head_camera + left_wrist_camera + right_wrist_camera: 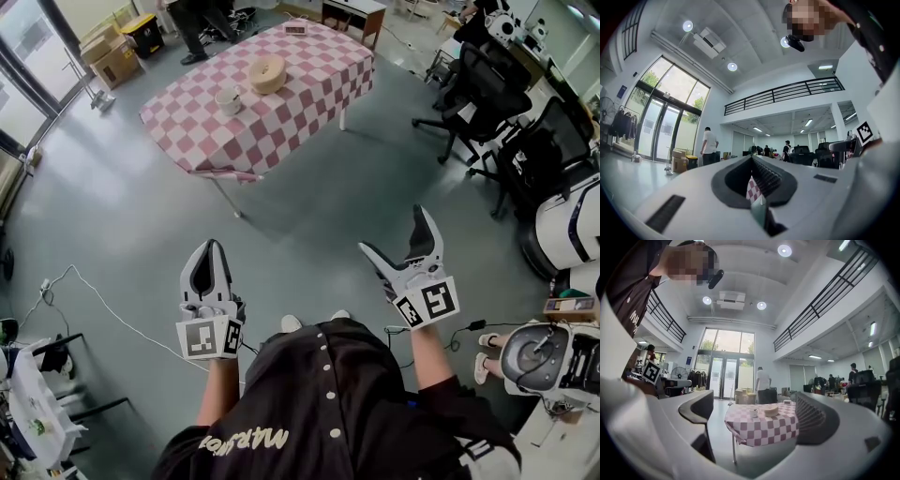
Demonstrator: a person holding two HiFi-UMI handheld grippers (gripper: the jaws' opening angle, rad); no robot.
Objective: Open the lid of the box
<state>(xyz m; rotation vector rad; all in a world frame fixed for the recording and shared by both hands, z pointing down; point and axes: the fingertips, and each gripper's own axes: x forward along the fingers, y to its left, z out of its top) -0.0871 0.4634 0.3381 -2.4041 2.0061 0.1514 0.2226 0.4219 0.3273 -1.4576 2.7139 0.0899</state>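
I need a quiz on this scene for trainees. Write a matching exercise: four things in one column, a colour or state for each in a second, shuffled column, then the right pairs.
Things
1. left gripper
2. right gripper
3. round box
4. tablecloth

Colour or state
A. pink and white checks
B. jaws wide apart, nothing between them
C. beige
D. jaws together

Pairs: 1-D; 2-B; 3-C; 4-A
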